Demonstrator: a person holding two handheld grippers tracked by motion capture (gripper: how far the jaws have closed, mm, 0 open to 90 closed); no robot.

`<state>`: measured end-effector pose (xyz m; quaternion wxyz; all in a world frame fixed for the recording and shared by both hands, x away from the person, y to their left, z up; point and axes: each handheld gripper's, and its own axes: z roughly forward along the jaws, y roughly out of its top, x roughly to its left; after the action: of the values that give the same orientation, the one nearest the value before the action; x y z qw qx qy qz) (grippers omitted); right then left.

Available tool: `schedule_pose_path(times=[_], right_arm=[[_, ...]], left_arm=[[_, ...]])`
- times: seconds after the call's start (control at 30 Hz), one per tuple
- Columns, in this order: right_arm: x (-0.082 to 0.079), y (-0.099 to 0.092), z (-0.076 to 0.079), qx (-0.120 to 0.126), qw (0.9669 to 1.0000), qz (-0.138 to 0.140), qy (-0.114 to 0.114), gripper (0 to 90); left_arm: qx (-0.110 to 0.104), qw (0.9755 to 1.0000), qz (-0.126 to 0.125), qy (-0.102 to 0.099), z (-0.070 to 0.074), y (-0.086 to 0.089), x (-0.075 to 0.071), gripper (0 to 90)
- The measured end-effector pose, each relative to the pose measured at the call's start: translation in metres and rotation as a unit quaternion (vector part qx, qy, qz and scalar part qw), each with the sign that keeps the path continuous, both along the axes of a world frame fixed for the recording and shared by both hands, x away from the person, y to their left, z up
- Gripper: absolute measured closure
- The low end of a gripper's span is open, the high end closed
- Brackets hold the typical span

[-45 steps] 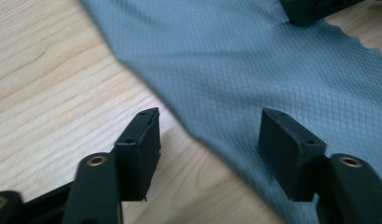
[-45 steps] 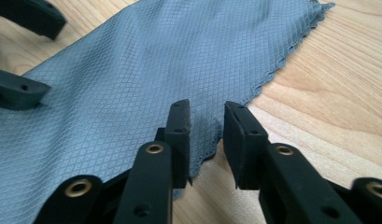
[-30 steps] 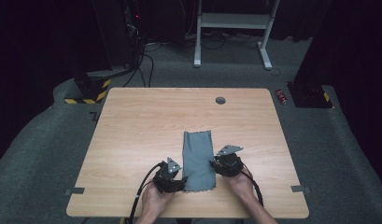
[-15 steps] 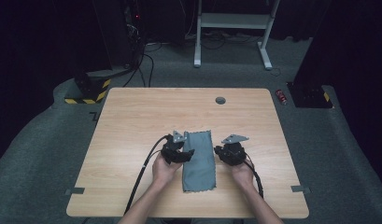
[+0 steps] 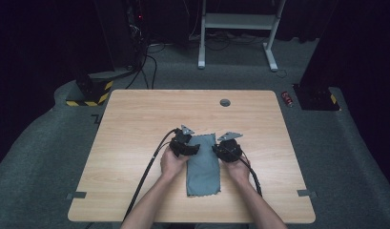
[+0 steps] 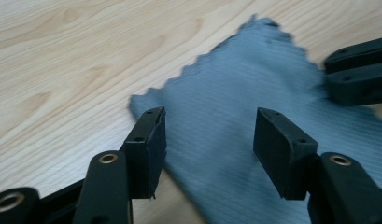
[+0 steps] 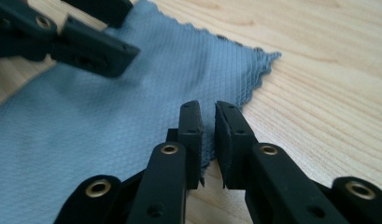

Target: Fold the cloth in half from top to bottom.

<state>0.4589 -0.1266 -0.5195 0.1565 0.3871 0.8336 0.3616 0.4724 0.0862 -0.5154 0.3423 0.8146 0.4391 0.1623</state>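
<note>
Both grippers sit at the cloth's (image 5: 202, 164) far end, the left gripper (image 6: 207, 140) spread over its corner, the right gripper (image 7: 208, 142) nearly pressed together on its edge, apparently to fold it.

Grey-blue cloth (image 5: 203, 164), light woodgrain table (image 5: 135, 124)

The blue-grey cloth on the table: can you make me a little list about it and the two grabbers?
Cloth: blue-grey woven cloth with zigzag edges, lying flat in a long strip
Surface: light wooden table
Left hand-held gripper: jaws open over the cloth's far left corner
Right hand-held gripper: jaws nearly shut, a narrow gap, at the cloth's right edge; grip unclear
Other: small round grey disc near the far edge
</note>
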Motion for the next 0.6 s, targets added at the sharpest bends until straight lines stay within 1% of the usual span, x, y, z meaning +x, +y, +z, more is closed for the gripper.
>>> schedule_pose_path(times=[0.03,0.1,0.13,0.17,0.2,0.23,0.27,0.3,0.33,0.37,0.43,0.47,0.53,0.57,0.6], right_arm=[[0.001,-0.002,0.000,0.004,1.0000,-0.001,0.003,80.0],[0.002,-0.004,-0.001,0.003,0.9999,-0.008,0.005,78.4],[0.003,-0.007,-0.001,0.010,0.9999,-0.007,0.007,78.0],[0.004,-0.008,-0.001,0.013,0.9998,-0.010,0.009,77.4],[0.005,-0.010,-0.001,0.017,0.9997,-0.012,0.014,76.9],[0.005,-0.012,0.000,0.029,0.9992,-0.016,0.021,76.1],[0.007,-0.015,0.000,0.041,0.9989,-0.014,0.020,74.7],[0.007,-0.015,0.000,0.041,0.9989,-0.014,0.020,74.7],[0.008,-0.017,0.003,0.061,0.9979,-0.021,0.011,73.2],[0.009,-0.017,0.003,0.061,0.9978,-0.025,0.005,73.2],[0.011,-0.017,0.001,0.060,0.9976,-0.034,0.001,73.3],[0.013,-0.017,-0.001,0.059,0.9974,-0.040,0.004,73.2],[0.018,-0.016,-0.003,0.050,0.9975,-0.046,0.017,72.8],[0.020,-0.016,-0.003,0.051,0.9973,-0.049,0.020,72.7],[0.023,-0.015,-0.001,0.052,0.9971,-0.052,0.022,72.6]], left_arm=[[0.003,1.0000,0.004,-0.001,0.000,0.001,0.001,46.8],[0.006,0.9999,0.013,0.005,0.001,0.002,0.002,47.9],[0.017,0.9996,0.020,0.008,0.002,0.003,0.003,47.5],[0.015,0.9996,0.022,0.009,0.002,0.004,0.004,45.0],[0.017,0.9994,0.027,0.010,0.002,0.007,0.005,45.2],[0.013,0.9993,0.033,0.014,0.002,0.010,0.007,44.6],[0.007,0.9990,0.041,0.015,0.004,0.014,0.009,44.6],[0.007,0.9990,0.041,0.015,0.004,0.014,0.009,44.5],[-0.013,0.9982,0.058,0.008,0.007,0.022,0.012,44.6],[-0.018,0.9979,0.062,0.007,0.008,0.024,0.013,44.5],[-0.025,0.9976,0.065,0.000,0.011,0.028,0.014,44.6],[-0.022,0.9977,0.065,-0.002,0.011,0.029,0.014,44.5],[-0.017,0.9979,0.063,0.002,0.010,0.031,0.016,44.1],[-0.018,0.9979,0.062,0.007,0.009,0.032,0.017,43.7],[-0.019,0.9979,0.061,0.007,0.007,0.032,0.017,43.1]])
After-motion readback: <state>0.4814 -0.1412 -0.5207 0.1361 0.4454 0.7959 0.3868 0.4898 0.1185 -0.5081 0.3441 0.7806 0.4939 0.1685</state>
